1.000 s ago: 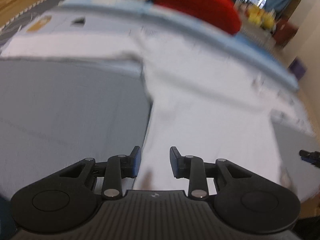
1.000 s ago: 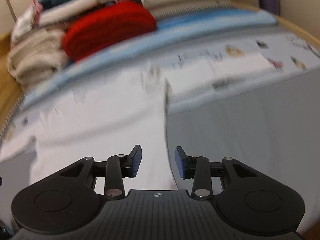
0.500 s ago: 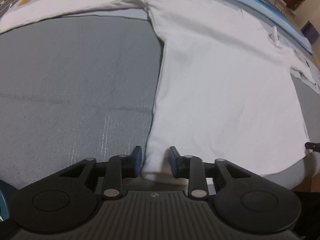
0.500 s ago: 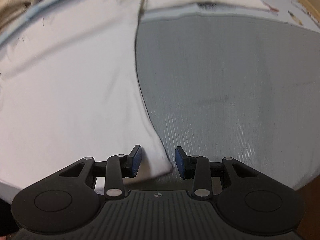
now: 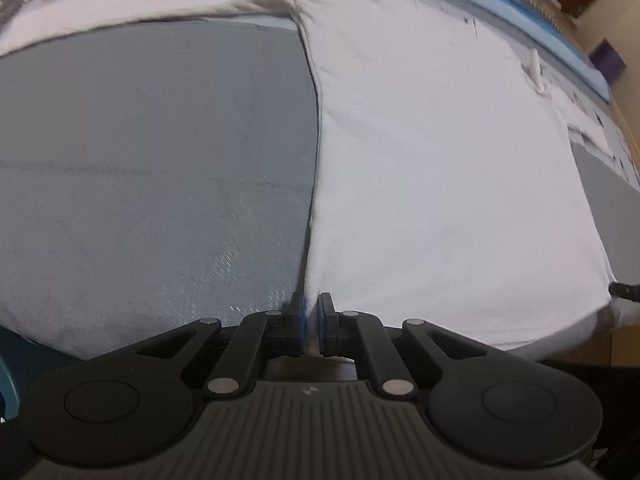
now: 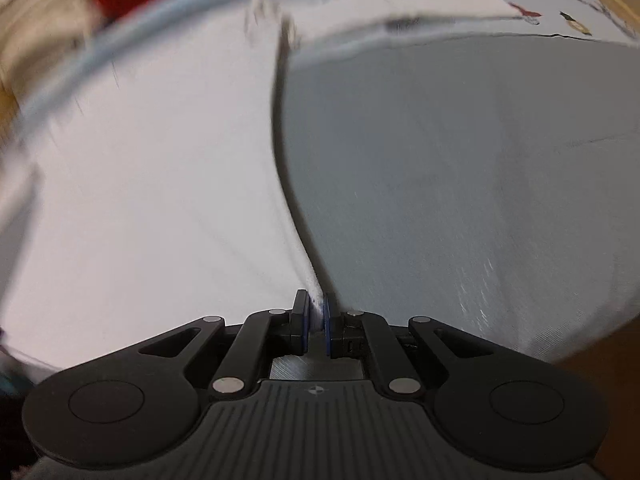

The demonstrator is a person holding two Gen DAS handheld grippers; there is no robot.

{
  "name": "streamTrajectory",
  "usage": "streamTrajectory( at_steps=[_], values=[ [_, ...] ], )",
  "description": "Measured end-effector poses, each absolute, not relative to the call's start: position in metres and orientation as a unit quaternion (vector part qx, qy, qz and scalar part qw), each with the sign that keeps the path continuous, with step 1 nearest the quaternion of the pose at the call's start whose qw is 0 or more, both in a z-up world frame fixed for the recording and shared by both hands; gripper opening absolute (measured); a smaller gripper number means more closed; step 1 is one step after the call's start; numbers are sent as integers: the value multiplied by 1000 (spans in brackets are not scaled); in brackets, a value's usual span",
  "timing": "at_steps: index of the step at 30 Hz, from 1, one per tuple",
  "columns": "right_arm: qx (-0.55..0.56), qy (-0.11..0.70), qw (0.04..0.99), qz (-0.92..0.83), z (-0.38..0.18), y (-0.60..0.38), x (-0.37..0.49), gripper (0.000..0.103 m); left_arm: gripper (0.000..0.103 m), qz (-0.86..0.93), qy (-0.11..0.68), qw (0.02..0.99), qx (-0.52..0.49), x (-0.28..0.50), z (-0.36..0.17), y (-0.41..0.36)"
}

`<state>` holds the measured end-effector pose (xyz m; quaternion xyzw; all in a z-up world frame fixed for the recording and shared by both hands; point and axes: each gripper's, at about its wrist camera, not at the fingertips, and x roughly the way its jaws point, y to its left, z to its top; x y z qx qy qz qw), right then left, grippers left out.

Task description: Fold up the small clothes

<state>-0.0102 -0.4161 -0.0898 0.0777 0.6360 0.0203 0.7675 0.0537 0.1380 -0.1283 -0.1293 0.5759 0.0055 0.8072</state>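
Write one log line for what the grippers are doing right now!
left gripper: shut on white shirt hem corner | right gripper: shut on opposite corner | gray mat

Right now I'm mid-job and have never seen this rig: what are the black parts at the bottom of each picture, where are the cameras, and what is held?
Each picture comes from a fisheye camera on a hand-held two-finger gripper, looking forward along its fingers. The black parts are the left gripper and right gripper. A white long-sleeved shirt lies spread on a grey padded surface. Each gripper is shut on a bottom corner of the shirt: the left view shows one side edge, the right view the other. The right view is blurred.
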Motion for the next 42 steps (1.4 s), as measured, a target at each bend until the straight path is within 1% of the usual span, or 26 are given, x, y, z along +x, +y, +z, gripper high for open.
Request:
streamTrajectory(
  at_steps=[2,3,4,5,6,7,8,9,10,11,12,13,14,17,20,23,25,27,28,30,32,33,35,37,39,42],
  values=[
    [49,644,764,9,-96,-415,-12,7,8,10,561,817,-137,54,-122,139],
    [39,639,768,6,-95,-413,-13,8,12,8,553,821,-143,55,-119,140],
    [36,631,775,4,-92,-412,-13,8,21,6,551,821,-149,58,-116,142],
    [40,624,781,3,-88,-411,-12,10,27,4,553,819,-152,57,-117,141],
    [48,617,785,5,-85,-411,-12,17,36,3,562,814,-146,54,-122,139],
    [55,617,785,8,-85,-412,-12,23,36,2,576,806,-134,50,-130,138],
    [60,620,782,12,-89,-413,-14,34,36,2,592,797,-121,51,-139,134],
    [61,629,775,12,-94,-412,-12,35,36,2,601,792,-112,52,-149,132],
    [58,641,765,10,-99,-414,-10,35,34,2,601,792,-103,53,-151,130],
    [54,654,755,8,-105,-415,-12,35,28,-2,598,796,-93,52,-150,127],
    [50,662,747,9,-110,-415,-13,33,6,-10,594,799,-92,53,-148,125],
    [45,661,749,10,-109,-414,-14,26,6,-9,588,803,-96,51,-145,126],
    [44,659,751,16,-107,-414,-13,7,6,1,573,814,-101,49,-139,131],
    [77,648,757,24,-95,-423,-15,6,6,16,573,812,-107,45,-137,140],
    [62,663,746,19,-100,-425,-17,6,7,6,606,791,-89,50,-150,109],
    [25,661,750,12,-99,-422,-18,7,9,12,561,825,-65,51,-134,99],
    [-3,627,779,11,-84,-416,-18,12,22,-4,530,845,-71,51,-124,96],
    [-9,588,808,26,-68,-411,-20,21,27,-28,530,843,-84,52,-127,90],
    [-1,574,818,40,-63,-409,-21,23,29,-39,543,835,-85,54,-135,86],
    [16,580,812,68,-67,-405,-20,29,32,-49,586,806,-68,60,-157,78],
    [9,625,777,80,-86,-393,-13,35,32,-49,597,800,-46,59,-164,71],
    [-9,652,755,72,-97,-390,-15,35,33,-46,589,806,-48,60,-160,70],
    [-37,657,750,60,-102,-384,-16,35,43,-45,561,824,-68,61,-150,73],
    [-27,628,775,65,-86,-382,-13,35,63,-37,532,842,-83,57,-139,79],
    [-12,595,800,77,-70,-379,-12,36,70,-21,507,857,-86,57,-133,79],
    [-7,568,819,82,-58,-368,-10,36,73,0,467,879,-93,58,-113,81]
  ],
)
